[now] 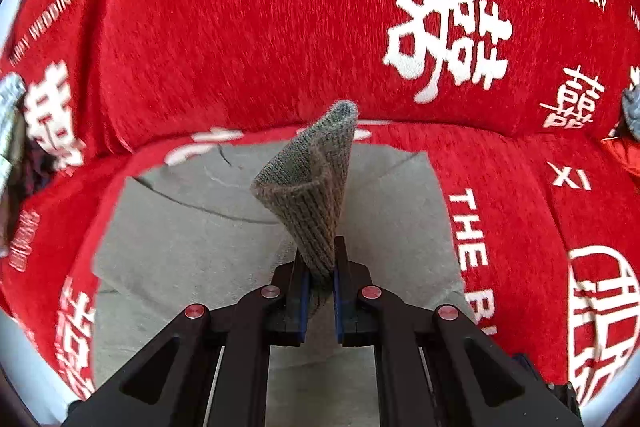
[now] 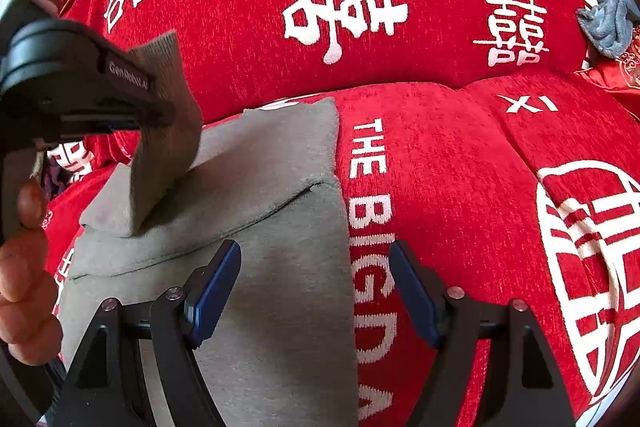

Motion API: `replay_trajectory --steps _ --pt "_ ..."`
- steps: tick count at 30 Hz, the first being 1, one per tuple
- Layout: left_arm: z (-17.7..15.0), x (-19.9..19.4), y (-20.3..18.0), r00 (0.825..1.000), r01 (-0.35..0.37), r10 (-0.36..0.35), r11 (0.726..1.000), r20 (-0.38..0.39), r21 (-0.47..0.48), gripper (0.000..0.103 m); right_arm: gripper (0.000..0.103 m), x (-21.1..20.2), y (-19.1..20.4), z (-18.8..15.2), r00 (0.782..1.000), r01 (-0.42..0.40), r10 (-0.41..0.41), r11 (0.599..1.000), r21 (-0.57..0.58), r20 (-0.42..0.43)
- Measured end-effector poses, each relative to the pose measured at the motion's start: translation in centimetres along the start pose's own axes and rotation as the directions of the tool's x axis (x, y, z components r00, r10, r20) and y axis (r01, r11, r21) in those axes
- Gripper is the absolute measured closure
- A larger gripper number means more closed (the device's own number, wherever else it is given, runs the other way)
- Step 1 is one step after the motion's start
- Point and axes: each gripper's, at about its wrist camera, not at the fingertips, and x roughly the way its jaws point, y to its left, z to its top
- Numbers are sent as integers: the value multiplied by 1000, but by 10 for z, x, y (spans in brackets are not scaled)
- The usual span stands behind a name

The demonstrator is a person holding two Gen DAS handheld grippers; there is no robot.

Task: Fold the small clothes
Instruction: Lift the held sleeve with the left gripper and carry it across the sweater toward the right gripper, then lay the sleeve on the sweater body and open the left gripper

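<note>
Left gripper (image 1: 320, 291) clamps the ribbed cuff (image 1: 316, 195), lifted mid-fold; right gripper (image 2: 316, 291), spread wide above the grey garment (image 2: 280, 307), should probably pin it.

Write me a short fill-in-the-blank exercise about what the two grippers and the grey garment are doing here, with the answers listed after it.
1. The left gripper is shut on the ribbed ____ of the grey garment.
2. The right gripper hangs over the garment's right edge with its jaws ____.
3. The garment lies on a sofa cover whose colour is ____.
4. A crumpled ____ cloth lies far right on the sofa.

Missing words: cuff; open; red; blue-grey
</note>
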Motion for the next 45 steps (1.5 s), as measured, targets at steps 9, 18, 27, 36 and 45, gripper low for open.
replay_trajectory --steps 9,18,27,36,45 --pt "-1 17 0 987 155 -155 988 -37 -7 92 24 3 8 -6 1000 2 -2 1000 -19 3" --pt "-2 52 -4 956 261 -268 963 -119 -69 92 24 8 9 -23 1000 -13 12 1000 -27 -14" --pt "-12 82 -7 937 287 -299 954 -179 -92 91 24 12 11 -29 1000 -17 16 998 -62 -16" --pt "-14 77 -16 927 340 -338 940 -163 -19 22 24 12 14 -32 1000 -13 12 997 -78 -9" --pt "-2 43 27 882 460 -463 886 -90 -51 22 24 -1 -2 -9 997 -78 78 997 16 19"
